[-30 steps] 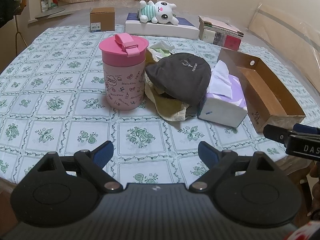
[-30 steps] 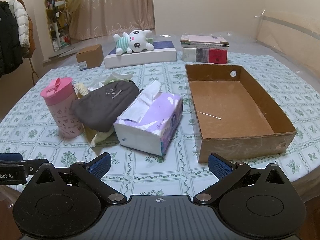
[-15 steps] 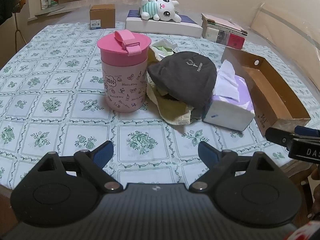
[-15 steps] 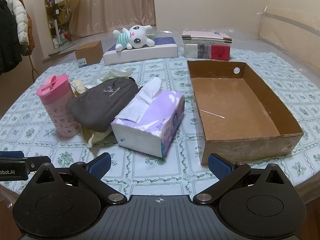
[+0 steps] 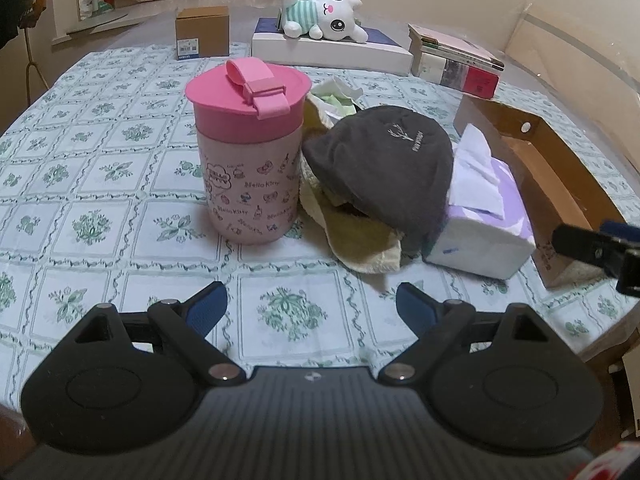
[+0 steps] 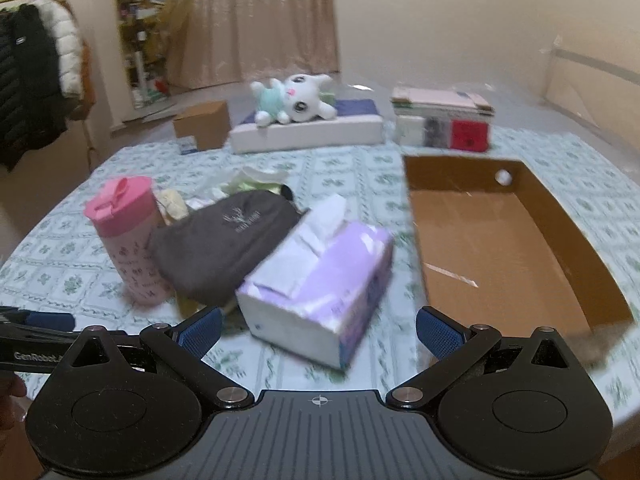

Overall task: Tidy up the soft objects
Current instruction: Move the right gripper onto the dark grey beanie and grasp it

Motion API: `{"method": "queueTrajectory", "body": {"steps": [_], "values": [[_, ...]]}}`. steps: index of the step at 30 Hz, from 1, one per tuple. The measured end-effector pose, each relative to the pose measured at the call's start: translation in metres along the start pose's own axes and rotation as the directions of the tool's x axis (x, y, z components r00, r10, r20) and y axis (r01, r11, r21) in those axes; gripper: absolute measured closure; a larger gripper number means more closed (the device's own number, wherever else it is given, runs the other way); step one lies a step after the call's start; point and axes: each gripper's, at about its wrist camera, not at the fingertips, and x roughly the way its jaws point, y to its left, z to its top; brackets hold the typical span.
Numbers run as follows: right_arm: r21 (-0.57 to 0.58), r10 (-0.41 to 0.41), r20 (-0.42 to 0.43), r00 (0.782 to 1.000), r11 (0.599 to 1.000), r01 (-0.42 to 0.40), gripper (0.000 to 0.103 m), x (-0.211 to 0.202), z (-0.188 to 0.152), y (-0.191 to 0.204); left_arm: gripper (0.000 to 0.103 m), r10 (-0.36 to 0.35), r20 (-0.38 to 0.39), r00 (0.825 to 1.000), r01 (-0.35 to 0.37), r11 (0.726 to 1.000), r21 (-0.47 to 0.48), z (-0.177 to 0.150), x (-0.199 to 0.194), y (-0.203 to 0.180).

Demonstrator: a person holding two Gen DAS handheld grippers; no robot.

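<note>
Soft things heaped mid-desk (image 5: 100,152), none sorted yet: dark grey beanie (image 5: 384,168) draped over yellowish cloths (image 5: 360,240), touching purple tissue pack (image 6: 320,276) on one side, pink lidded cup (image 5: 248,160) just beside on the other. Cardboard tray (image 6: 520,248) bare inside, next to the tissue pack. Plush bunny (image 5: 324,16) far back on a white box. Left gripper (image 5: 312,306) and right gripper (image 6: 318,328) low at near edge, fingers spread wide, holding nothing. Whole job seemingly ahead.
</note>
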Motion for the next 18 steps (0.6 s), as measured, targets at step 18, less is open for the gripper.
{"method": "queueTrajectory", "body": {"steps": [18], "values": [[-0.407, 0.216, -0.104, 0.971, 0.881, -0.240, 0.001, 0.104, 0.037, 0.061, 0.013, 0.010, 0.008, 1.000, -0.010, 1.000, 0.016, 0.010, 0.038, 0.030]]}}
